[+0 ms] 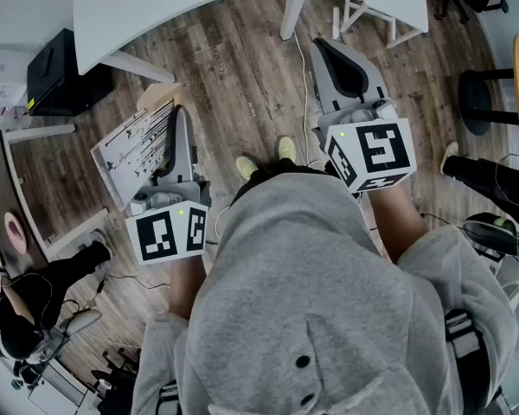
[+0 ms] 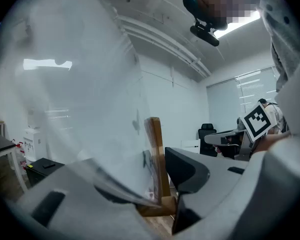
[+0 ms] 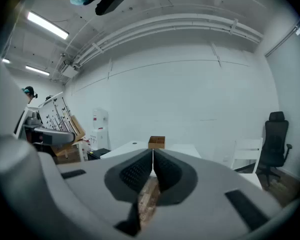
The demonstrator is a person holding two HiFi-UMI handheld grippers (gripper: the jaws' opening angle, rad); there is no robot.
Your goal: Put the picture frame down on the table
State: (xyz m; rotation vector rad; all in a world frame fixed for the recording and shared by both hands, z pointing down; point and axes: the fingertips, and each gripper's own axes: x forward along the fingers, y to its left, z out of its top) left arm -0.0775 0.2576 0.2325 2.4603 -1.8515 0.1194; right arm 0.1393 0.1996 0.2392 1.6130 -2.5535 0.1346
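Note:
My left gripper [image 1: 178,124] is shut on the picture frame [image 1: 134,150], a white print with dark lines in a light wooden border. It holds the frame upright above the wooden floor at the left. In the left gripper view the wooden edge of the frame [image 2: 157,159] stands between the jaws, and its glazed face fills the left half. My right gripper [image 1: 329,54] is held out level at the right, with its dark pads [image 3: 140,171] pressed together and nothing between them. The white table [image 1: 156,7] lies ahead at the top of the head view, apart from both grippers.
A small wooden box [image 3: 156,142] stands on the white table [image 3: 135,146] ahead. A black box [image 1: 56,76] sits on the floor at the left. A seated person [image 1: 26,305] is at lower left, and another person's leg [image 1: 489,180] and a black stool [image 1: 484,93] at the right.

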